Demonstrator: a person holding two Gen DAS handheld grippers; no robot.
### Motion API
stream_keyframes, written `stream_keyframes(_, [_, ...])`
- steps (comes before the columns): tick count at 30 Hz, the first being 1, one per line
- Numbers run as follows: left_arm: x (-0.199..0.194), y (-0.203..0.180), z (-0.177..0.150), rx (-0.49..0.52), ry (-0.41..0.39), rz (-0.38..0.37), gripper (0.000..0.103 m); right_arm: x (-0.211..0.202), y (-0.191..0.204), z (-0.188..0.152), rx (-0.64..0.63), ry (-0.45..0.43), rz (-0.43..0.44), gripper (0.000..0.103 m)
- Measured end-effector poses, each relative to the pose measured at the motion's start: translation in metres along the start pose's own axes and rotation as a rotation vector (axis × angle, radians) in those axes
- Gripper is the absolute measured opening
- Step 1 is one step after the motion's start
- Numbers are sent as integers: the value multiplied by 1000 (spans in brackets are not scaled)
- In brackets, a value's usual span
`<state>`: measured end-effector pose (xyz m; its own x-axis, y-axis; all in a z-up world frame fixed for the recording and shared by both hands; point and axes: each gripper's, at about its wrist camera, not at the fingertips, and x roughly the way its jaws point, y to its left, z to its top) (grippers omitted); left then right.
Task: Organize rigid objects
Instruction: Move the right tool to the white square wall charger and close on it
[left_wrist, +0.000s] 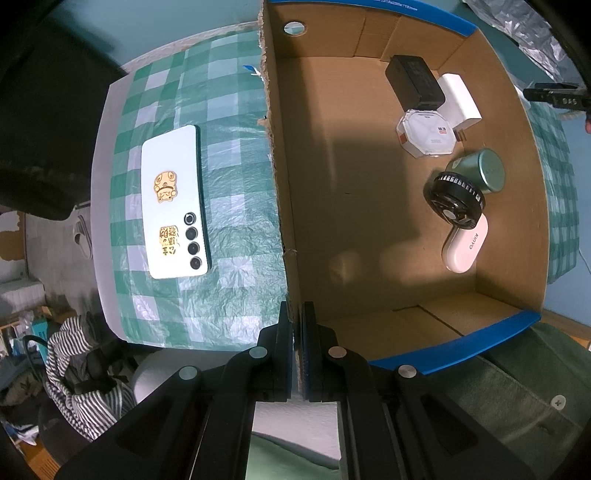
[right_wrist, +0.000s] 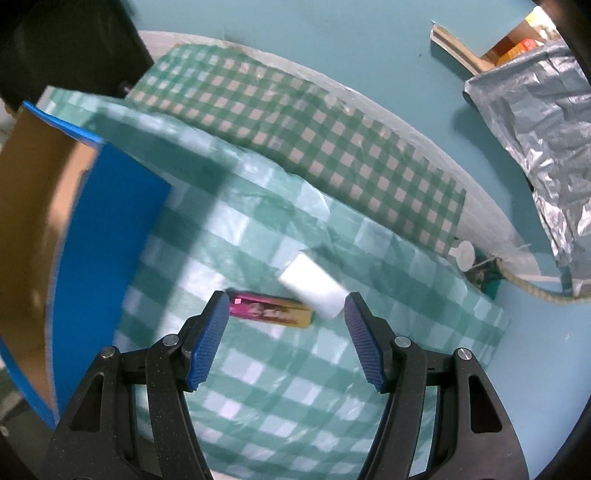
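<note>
My left gripper (left_wrist: 297, 314) is shut on the near corner of the cardboard box wall (left_wrist: 280, 192). Inside the box lie a black adapter (left_wrist: 413, 83), a white block (left_wrist: 461, 101), a white octagonal case (left_wrist: 424, 134), a green tin (left_wrist: 480, 171) and a white handheld fan with a black head (left_wrist: 461, 221). A white phone (left_wrist: 175, 201) lies face down on the checked cloth left of the box. My right gripper (right_wrist: 284, 306) is open above a pink and gold lighter (right_wrist: 271, 310) and a white block (right_wrist: 312, 291) on the cloth.
The green checked cloth (right_wrist: 280, 387) covers the table. The box's blue outer wall (right_wrist: 107, 236) stands left of the right gripper. Crumpled foil (right_wrist: 546, 136) lies at the far right. Striped fabric (left_wrist: 85, 376) and clutter lie below the table's left edge.
</note>
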<state>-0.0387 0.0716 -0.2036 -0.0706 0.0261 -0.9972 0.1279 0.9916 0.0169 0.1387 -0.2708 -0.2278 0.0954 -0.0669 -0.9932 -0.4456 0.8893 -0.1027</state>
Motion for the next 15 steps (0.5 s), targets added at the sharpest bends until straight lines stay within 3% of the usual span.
stream_keyframes(11, [0,1,1,-13,1,-4,4,42,-4,1,-124,62,-62,65])
stream_keyframes(15, [-1,3,1,-21,-1,-7,4,54,-9,4,-103,96,-50,50])
